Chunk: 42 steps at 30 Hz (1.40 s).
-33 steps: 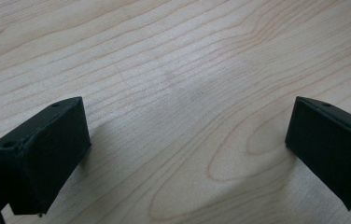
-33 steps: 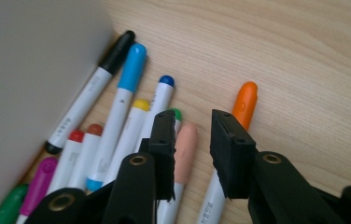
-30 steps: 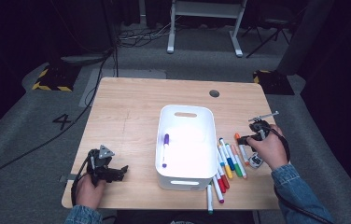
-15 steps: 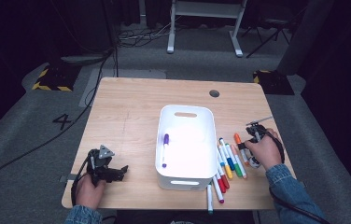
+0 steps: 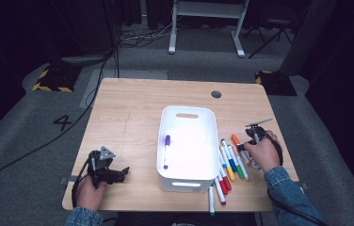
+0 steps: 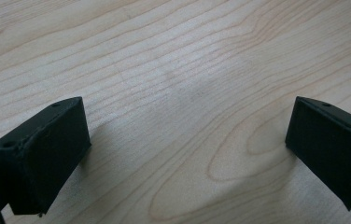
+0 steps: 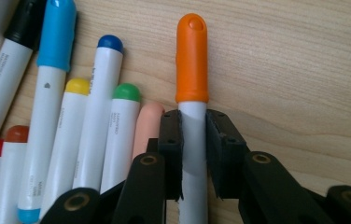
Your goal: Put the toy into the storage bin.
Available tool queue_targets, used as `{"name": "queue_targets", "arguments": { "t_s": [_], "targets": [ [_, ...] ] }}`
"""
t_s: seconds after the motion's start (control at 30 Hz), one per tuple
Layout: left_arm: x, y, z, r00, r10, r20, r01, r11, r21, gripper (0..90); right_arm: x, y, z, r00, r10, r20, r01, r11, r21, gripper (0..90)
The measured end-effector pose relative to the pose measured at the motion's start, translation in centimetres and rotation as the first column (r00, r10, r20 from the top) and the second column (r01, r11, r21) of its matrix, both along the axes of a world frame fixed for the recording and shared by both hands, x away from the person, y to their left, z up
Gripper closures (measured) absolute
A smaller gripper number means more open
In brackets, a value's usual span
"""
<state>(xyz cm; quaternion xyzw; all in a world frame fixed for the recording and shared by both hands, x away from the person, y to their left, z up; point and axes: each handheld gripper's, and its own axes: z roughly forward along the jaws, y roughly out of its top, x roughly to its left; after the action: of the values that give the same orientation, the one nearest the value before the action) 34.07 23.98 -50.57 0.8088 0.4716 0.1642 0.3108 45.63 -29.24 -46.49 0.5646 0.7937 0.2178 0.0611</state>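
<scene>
An orange-capped marker (image 7: 192, 56) lies at the right end of a row of coloured markers (image 5: 229, 165) on the wooden table (image 5: 132, 117). My right gripper (image 7: 193, 135) is shut on its white barrel just below the cap; the jaws have just been closing on it. In the high view the right gripper (image 5: 246, 147) sits low over the orange marker (image 5: 235, 140). A purple marker (image 5: 166, 150) lies inside the white bin (image 5: 187, 110). My left gripper (image 5: 121, 173) rests near the front left of the table, and its jaws (image 6: 187, 149) stand open over bare wood.
Beside the held marker lie peach (image 7: 146, 121), green (image 7: 126, 93), yellow (image 7: 76, 86), dark blue (image 7: 109, 44) and light blue (image 7: 54, 37) capped markers, packed close. Two more markers (image 5: 215, 193) lie near the table's front edge. A round grommet hole (image 5: 216, 94) is at the back right.
My right hand has come down from above the table onto the right end of the marker row, and its jaws have closed on the orange marker. The left hand has stayed put.
</scene>
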Motion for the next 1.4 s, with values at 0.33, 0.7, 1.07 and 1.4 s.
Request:
{"name": "queue_targets", "arguments": {
  "t_s": [0.33,0.7,1.07,1.4],
  "targets": [
    [0.0,0.0,0.0,1.0000,0.000,0.000,0.000,1.0000,0.000,0.0,-1.1,0.2,3.1,0.9957,0.036,0.086,-0.040,0.998,0.049,77.0],
    [0.0,0.0,0.0,1.0000,0.000,0.000,0.000,1.0000,0.000,0.0,-2.7,1.2,7.0,0.9799,0.098,0.174,-0.116,0.988,0.098,77.0],
    [0.0,0.0,0.0,1.0000,0.000,0.000,0.000,1.0000,0.000,0.0,-5.0,2.7,11.1,0.9444,0.182,0.274,-0.229,0.961,0.152,77.0],
    [0.0,0.0,0.0,1.0000,0.000,0.000,0.000,1.0000,0.000,0.0,-6.9,5.2,13.3,0.9107,0.277,0.307,-0.337,0.927,0.165,77.0]
  ]
}}
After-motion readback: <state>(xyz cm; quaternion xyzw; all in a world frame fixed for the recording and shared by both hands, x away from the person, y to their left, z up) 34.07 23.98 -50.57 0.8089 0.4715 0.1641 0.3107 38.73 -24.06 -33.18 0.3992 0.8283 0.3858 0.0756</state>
